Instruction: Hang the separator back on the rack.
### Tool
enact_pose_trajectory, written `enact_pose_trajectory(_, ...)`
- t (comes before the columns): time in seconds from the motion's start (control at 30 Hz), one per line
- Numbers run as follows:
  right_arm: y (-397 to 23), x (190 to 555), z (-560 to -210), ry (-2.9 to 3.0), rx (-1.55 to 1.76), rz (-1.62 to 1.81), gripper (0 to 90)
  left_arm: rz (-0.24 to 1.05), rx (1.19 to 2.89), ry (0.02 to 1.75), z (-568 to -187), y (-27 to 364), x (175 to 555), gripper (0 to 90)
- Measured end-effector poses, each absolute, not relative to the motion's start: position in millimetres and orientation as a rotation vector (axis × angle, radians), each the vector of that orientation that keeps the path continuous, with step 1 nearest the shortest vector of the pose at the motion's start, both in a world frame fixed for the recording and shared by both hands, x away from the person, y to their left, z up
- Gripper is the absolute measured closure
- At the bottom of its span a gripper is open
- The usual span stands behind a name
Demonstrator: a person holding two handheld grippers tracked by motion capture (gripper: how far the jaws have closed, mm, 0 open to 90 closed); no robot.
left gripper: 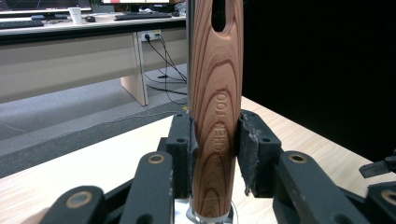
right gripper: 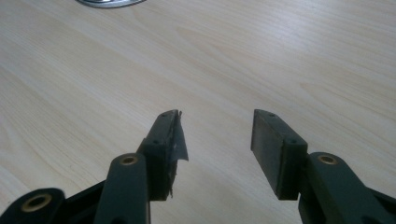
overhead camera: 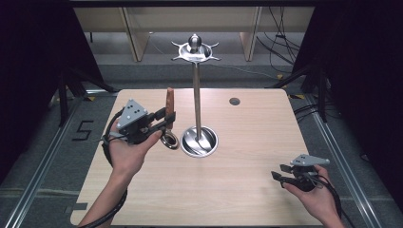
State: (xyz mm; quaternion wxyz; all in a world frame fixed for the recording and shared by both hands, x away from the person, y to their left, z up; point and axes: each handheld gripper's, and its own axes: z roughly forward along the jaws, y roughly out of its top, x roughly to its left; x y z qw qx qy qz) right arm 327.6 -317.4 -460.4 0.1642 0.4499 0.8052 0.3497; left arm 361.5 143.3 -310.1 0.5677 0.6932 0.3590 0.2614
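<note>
Wooden-handled utensil (overhead camera: 169,105) clamped upright in my left gripper (overhead camera: 167,118), to the left of the metal stand (overhead camera: 196,95) and near it but not touching. In the left gripper view, my two black pads (left gripper: 181,149) press on either side of the grained handle (left gripper: 215,116), whose hanging slot lies near the top edge; the stand's pole rises directly behind it. A metal ring-shaped head (overhead camera: 169,139) hangs below my jaws, just left of the stand's round base (overhead camera: 199,141); what kind of utensil it is I cannot tell.

Progress, as I judge it: the utensil is already lifted clear of the table (overhead camera: 247,190) and turned handle-up, so the pick-up is done. What remains is to raise it to the hook ring (overhead camera: 195,51) at the top of the stand, pass the handle's slot over one hook, and let go. No utensil hangs from the stand at present.

My right gripper (overhead camera: 283,172) rests low, to the right of the stand and nearer to me, well apart from it. Its jaws stand apart with nothing between them; in the right gripper view, bare tabletop lies between the pads (right gripper: 268,149).

Count: one utensil, one stand with one pole and one base, one small dark hole (overhead camera: 234,101) in the tabletop just right of the pole, two grippers, two hands.
</note>
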Motion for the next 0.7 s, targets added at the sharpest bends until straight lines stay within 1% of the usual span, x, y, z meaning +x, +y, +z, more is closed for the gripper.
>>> enact_pose_trajectory(0.13, -315.9, 326.3, -460.3, 2.292, 1.326, 1.003, 52.6, 0.621, 1.636, 0.829, -305.9, 144.6, 363.6, 67.3)
enact_pose_trajectory(0.2, -316.3, 326.4, -460.3, 2.288, 1.313, 1.001, 52.5, 0.64, 1.65, 0.79, -304.3, 146.5, 366.9, 67.3)
enact_pose_trajectory(0.67, -317.1, 327.4, -460.3, 2.292, 1.285, 0.989, 51.8, 0.624, 1.709, 0.745, -299.5, 155.5, 376.5, 67.2)
enact_pose_trajectory(0.7, -317.1, 327.6, -460.3, 2.291, 1.283, 0.989, 51.8, 0.611, 1.711, 0.764, -299.2, 155.3, 375.4, 67.2)
